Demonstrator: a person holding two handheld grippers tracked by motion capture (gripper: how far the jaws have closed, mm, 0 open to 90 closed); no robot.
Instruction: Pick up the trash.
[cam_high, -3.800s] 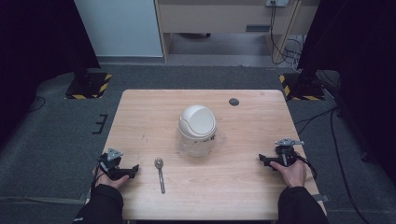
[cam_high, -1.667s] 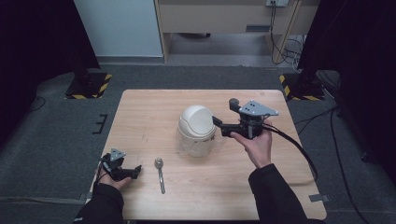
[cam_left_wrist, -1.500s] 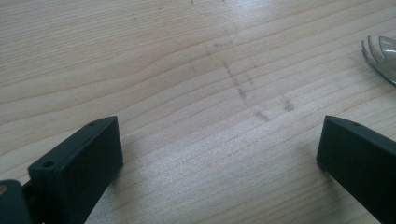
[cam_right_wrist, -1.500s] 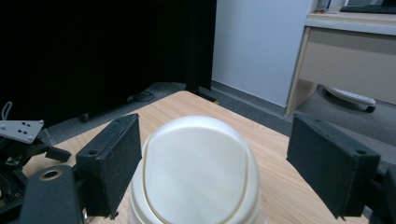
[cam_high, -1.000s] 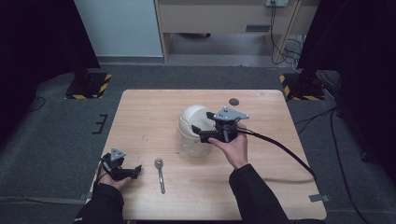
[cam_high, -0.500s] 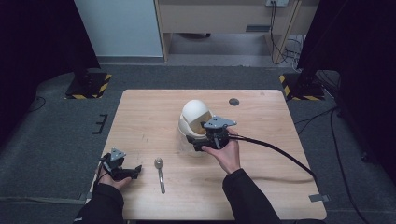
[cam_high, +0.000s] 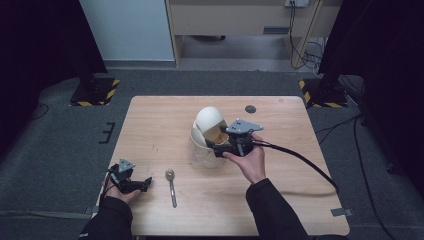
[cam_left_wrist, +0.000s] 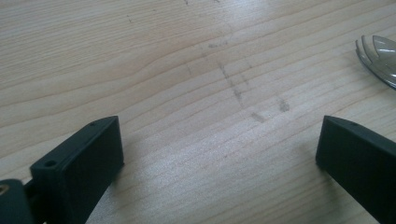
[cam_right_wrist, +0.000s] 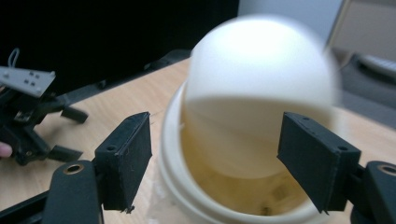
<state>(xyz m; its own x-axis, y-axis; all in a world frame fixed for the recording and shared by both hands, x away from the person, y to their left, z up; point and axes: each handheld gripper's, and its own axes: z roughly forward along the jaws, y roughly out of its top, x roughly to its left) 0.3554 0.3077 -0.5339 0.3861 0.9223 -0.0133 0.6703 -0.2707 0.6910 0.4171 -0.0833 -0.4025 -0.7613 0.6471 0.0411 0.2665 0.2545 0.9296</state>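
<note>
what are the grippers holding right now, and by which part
Nothing is gripped. The right gripper has open jaws, just closing slightly, at the white bin with its swing lid. The left gripper is open over bare table.

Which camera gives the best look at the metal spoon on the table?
The high view: the slim metal spoon lies whole on the wooden table, bowl and handle clear. The left gripper view catches just the bowl's edge at its frame corner.
</note>
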